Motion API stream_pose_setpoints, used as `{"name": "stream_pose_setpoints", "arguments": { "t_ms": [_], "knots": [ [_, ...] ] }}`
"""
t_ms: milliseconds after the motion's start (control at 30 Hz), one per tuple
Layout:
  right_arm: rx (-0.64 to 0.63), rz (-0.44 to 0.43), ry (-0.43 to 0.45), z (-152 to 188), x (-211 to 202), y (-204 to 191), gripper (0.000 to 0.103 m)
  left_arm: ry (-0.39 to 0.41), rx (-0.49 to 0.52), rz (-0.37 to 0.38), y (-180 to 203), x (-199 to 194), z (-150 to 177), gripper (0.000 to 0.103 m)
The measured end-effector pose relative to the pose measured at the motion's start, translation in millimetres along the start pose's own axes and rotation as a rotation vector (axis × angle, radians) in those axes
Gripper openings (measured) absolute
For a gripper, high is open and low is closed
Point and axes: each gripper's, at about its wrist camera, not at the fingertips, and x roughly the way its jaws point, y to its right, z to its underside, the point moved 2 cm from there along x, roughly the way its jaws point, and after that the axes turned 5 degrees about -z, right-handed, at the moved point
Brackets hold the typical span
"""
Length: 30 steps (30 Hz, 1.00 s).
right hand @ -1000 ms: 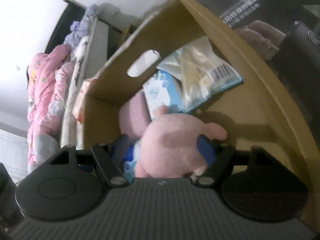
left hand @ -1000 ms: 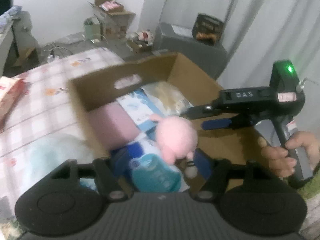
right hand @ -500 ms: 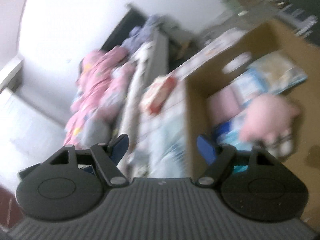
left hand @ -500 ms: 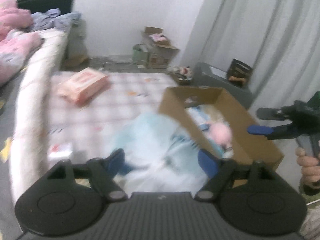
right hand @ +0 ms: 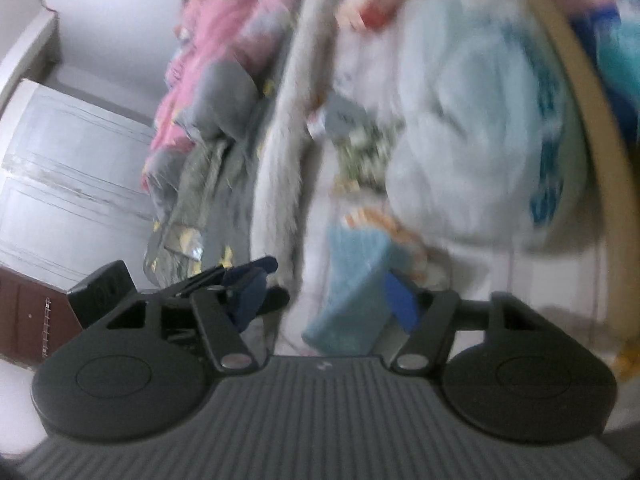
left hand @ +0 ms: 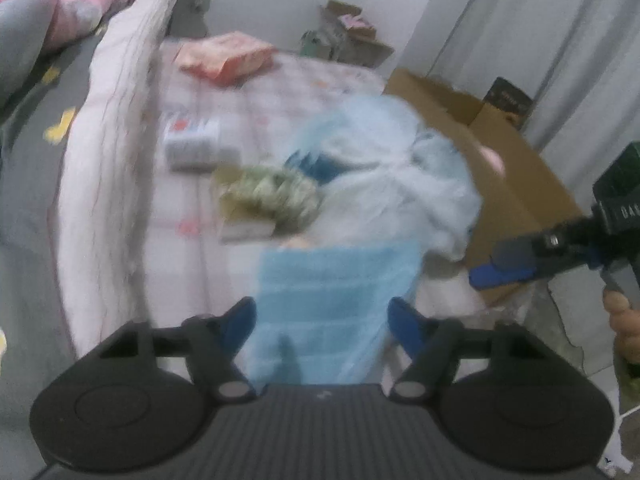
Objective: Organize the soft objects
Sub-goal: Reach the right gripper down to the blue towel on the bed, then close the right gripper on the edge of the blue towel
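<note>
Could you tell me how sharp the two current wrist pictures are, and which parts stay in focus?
Left wrist: motion blur smears the bed, the blue towel and the box; only the left tongs stay fairly crisp, and fisheye bends the edges. Right wrist: heavier smear over everything beyond the right tongs, with strong tilt.

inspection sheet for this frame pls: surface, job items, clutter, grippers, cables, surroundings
Surface: checked bedspread, partly covered.
Job's things: blue towel between the left gripper fingers, contact unclear through blur; pale blue bundle beside the cardboard box; pink toy in the box.
Clutter: pink pack, white pack, green patterned pack.
Grippers: left open; right gripper open, the towel at one finger.
Cables: nothing seen.
Surroundings: grey curtain, pink bedding.
</note>
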Motion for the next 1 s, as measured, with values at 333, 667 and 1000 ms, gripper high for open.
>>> {"name": "stream_pose_setpoints", "arguments": {
  "t_ms": [333, 667, 1000],
  "knots": [
    [0.141, 0.025, -0.045, 22.6, 57.9, 34.4, 0.052, -0.107, -0.070, 0.102, -23.6, 31.3, 12.8, 0.071],
    [0.224, -0.004, -0.059, 17.5, 81.2, 48.6, 0.051, -0.161, -0.048, 0.156, -22.8, 49.5, 11.4, 0.074],
    [0.267, 0.010, -0.054, 15.5, 78.4, 51.1, 0.052, -0.087, 0.046, 0.063, -21.2, 40.6, 8.4, 0.076]
  ]
}}
